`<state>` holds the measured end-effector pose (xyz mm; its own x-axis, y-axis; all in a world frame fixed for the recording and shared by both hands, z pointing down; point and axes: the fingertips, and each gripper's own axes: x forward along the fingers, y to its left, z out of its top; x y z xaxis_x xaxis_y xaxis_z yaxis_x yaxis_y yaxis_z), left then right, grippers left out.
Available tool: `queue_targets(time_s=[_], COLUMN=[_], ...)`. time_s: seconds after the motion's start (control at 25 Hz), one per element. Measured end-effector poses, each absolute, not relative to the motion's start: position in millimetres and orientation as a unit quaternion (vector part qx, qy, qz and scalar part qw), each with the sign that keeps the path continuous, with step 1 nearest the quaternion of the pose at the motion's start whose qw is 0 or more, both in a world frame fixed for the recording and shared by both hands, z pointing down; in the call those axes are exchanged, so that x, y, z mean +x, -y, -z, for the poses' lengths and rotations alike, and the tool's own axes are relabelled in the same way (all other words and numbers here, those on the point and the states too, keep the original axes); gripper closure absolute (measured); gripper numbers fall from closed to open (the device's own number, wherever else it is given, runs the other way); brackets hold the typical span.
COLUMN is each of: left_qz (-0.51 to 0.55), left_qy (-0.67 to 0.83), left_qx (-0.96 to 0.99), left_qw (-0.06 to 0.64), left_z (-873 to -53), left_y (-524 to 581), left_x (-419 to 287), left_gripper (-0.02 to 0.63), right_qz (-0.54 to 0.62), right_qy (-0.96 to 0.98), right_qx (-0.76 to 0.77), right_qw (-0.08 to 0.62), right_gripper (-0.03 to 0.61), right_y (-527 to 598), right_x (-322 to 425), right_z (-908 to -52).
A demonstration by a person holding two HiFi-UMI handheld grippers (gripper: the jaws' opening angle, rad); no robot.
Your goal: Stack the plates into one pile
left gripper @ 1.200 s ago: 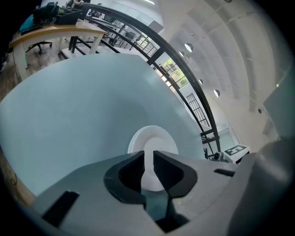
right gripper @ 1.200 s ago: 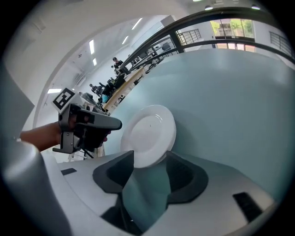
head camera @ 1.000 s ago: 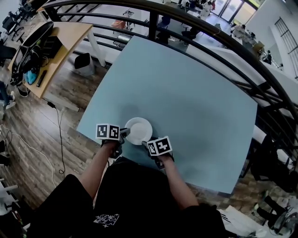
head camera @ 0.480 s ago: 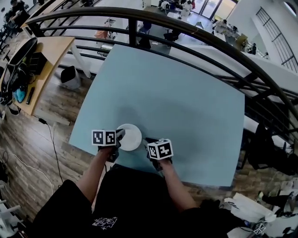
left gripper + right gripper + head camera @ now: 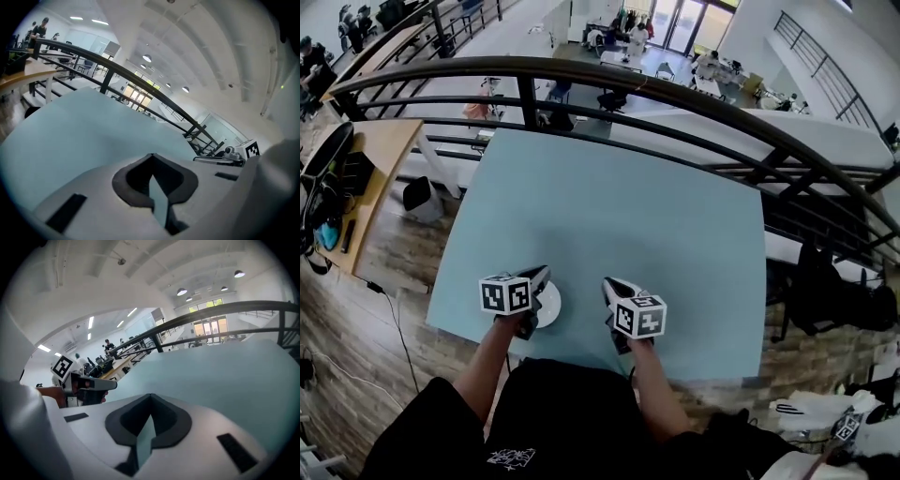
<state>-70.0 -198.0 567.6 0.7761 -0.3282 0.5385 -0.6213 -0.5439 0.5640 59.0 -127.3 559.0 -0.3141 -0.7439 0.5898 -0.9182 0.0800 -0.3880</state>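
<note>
Both pressed together, empty: left tool (image 5: 541, 275), right tool (image 5: 610, 284); plate pile (image 5: 550, 303) partly behind left tool.

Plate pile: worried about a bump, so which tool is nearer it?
Left. The left tool overlaps the plate pile in head view; the right tool is apart, off to its right.

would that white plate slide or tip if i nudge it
The white plate looks stiff and smooth, so it would probably slide rather than bend on the smooth blue table. It lies flat and low, so tipping seems unlikely.
</note>
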Motion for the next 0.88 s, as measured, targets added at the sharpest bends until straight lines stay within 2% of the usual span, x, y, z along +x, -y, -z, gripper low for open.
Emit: queue_targets(time_s=[0.24,0.44,0.68,0.88], left_qz=[-0.144,-0.115,-0.101,-0.081], left_qy=[0.290,0.309,0.347,0.391], left_qx=[0.889,0.904,0.912,0.901], left_qw=[0.325,0.272,0.192,0.169], left_z=[-505.4,-459.4,-415.8,-392.0], left_y=[199.8,201.5,208.2,213.6], left_x=[-30.0,-16.4,-43.3,-86.3], left_gripper=[0.606,0.606,0.606,0.606], right_qz=[-0.279,-0.218,-0.152,-0.128], right_qy=[0.726,0.738,0.762,0.783], right_qx=[0.626,0.638,0.629,0.608], right_qw=[0.056,0.037,0.024,0.018], right_gripper=[0.572,0.572,0.572,0.572], right_y=[121.2,115.5,121.6,135.6], right_x=[117.5,137.2,124.3,101.7], right_z=[-485.6,-435.3,-388.6,-369.8])
